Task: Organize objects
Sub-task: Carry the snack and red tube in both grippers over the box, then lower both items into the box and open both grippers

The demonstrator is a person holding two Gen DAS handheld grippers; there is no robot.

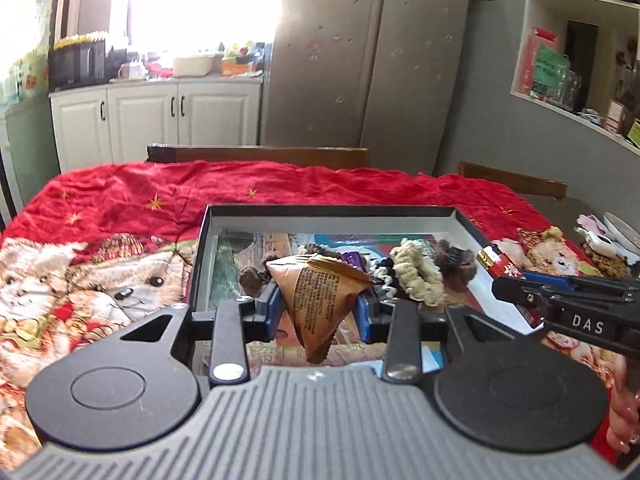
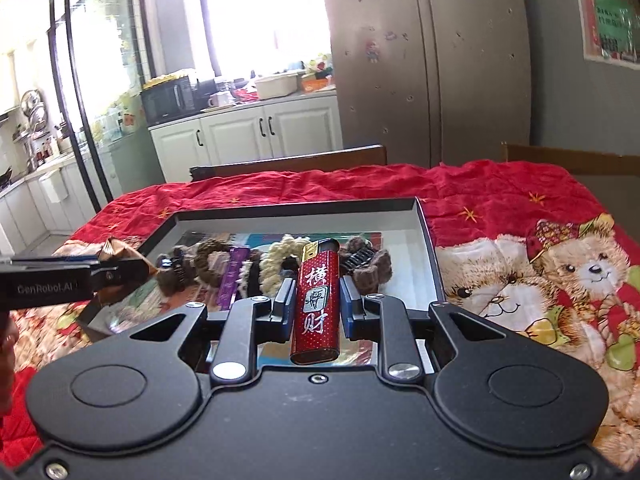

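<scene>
My left gripper (image 1: pixel 318 306) is shut on a brown triangular snack packet (image 1: pixel 316 300) and holds it above the near part of a shallow open box (image 1: pixel 332 212). My right gripper (image 2: pixel 314 300) is shut on a red lighter (image 2: pixel 316 304) with white characters, held upright over the same box (image 2: pixel 296 206). Inside the box lie hair scrunchies (image 2: pixel 280 264), hair claws (image 2: pixel 362 258) and a purple wrapper (image 2: pixel 234 276). The lighter (image 1: pixel 500 262) and right gripper (image 1: pixel 568 304) show at the right of the left wrist view. The packet (image 2: pixel 120 256) and left gripper (image 2: pixel 64 280) show at the left of the right wrist view.
The box sits on a table under a red teddy-bear cloth (image 1: pixel 120 208). Wooden chair backs (image 1: pixel 260 154) stand behind the table. Plates and small items (image 1: pixel 612 236) lie at the table's right edge. A fridge (image 1: pixel 360 60) and white cabinets (image 1: pixel 160 120) stand beyond.
</scene>
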